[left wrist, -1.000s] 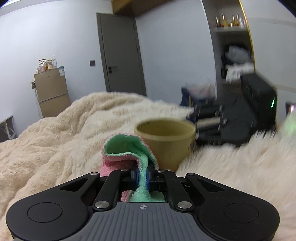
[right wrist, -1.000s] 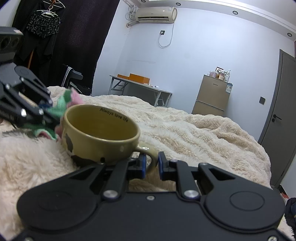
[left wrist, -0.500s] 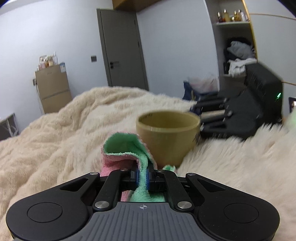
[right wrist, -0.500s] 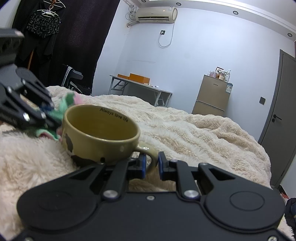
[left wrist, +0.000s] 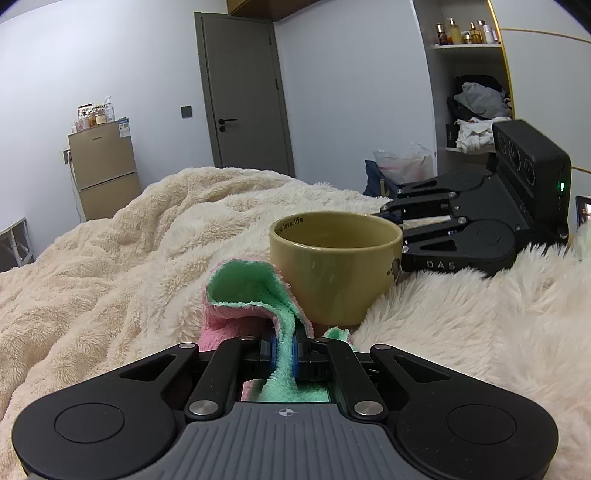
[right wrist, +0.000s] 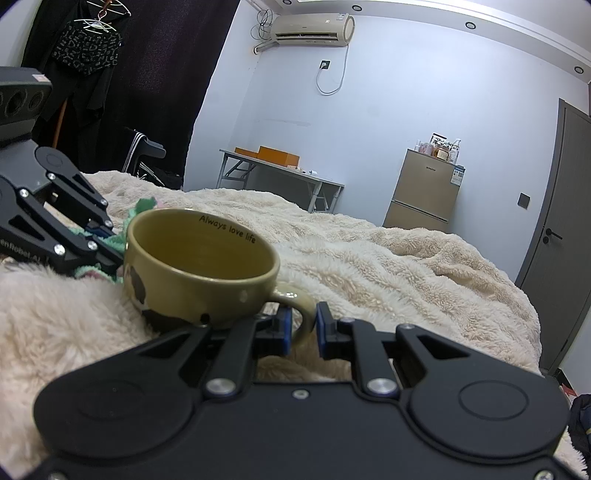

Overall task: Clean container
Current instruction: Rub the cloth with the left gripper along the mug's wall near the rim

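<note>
Left wrist view: left gripper [left wrist: 283, 349], 2 fingers pinching a green-pink cloth [left wrist: 251, 291]. Just ahead, touching the cloth: mug [left wrist: 334, 266], upright on a fluffy blanket [left wrist: 110, 266]. Right gripper [right wrist: 302, 328], fingers clasping the mug handle [right wrist: 295, 306]. Risk: soft bedding lets the mug tip under wiping pressure. Beyond: fridge [left wrist: 101, 170], door [left wrist: 243, 96]. Path unobstructed.

It was a bedroom in a home. A fluffy cream blanket [left wrist: 110, 258] covered the bed, a small fridge [right wrist: 424, 192] stood by the grey door [left wrist: 243, 96], clothes hung on a hanger [right wrist: 88, 48], an air conditioner [right wrist: 310, 27] sat high on the wall, and open shelves [left wrist: 469, 88] held bottles and folded laundry.
</note>
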